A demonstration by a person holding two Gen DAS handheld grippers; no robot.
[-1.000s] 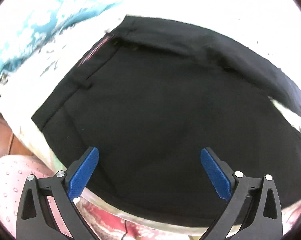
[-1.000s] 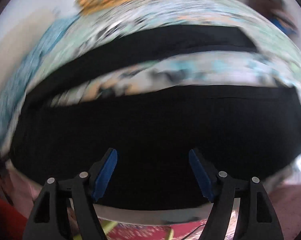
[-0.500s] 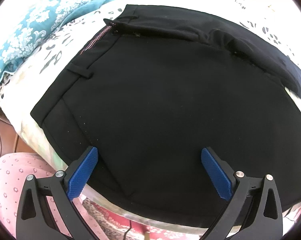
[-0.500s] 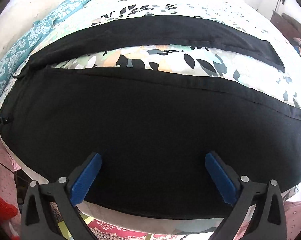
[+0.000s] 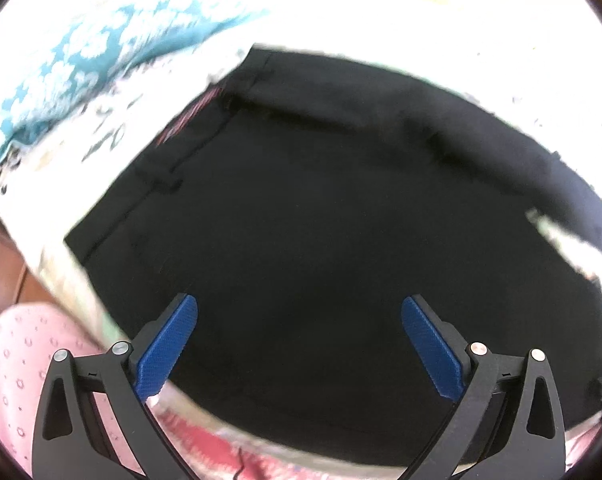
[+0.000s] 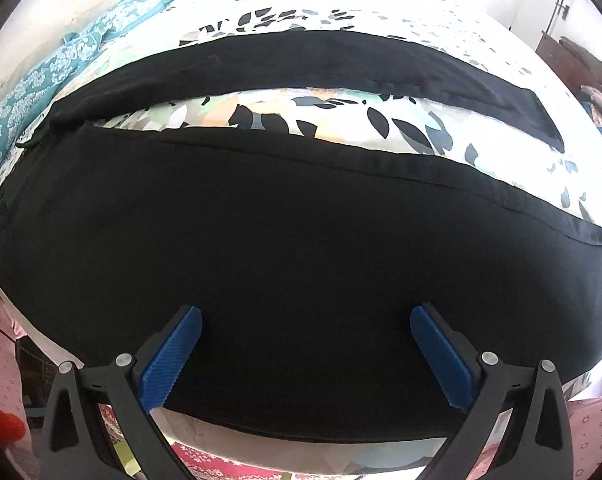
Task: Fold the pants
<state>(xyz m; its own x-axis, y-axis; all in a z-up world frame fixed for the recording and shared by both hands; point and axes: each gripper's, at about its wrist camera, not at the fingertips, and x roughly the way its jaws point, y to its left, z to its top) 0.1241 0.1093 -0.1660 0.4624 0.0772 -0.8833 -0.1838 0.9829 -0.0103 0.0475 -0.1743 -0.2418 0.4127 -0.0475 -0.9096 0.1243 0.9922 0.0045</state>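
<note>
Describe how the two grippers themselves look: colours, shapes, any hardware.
The left gripper and right gripper look alike: black plastic frames with triangular cutouts, two silver round screw heads on each side, and flat, ridged blue pads lining the inner faces of the fingers. No cables, markings or sleeves show on them.

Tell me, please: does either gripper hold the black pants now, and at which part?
Nothing is held. The left gripper and the right gripper are both open above the black pants, with no cloth between the fingers.
</note>
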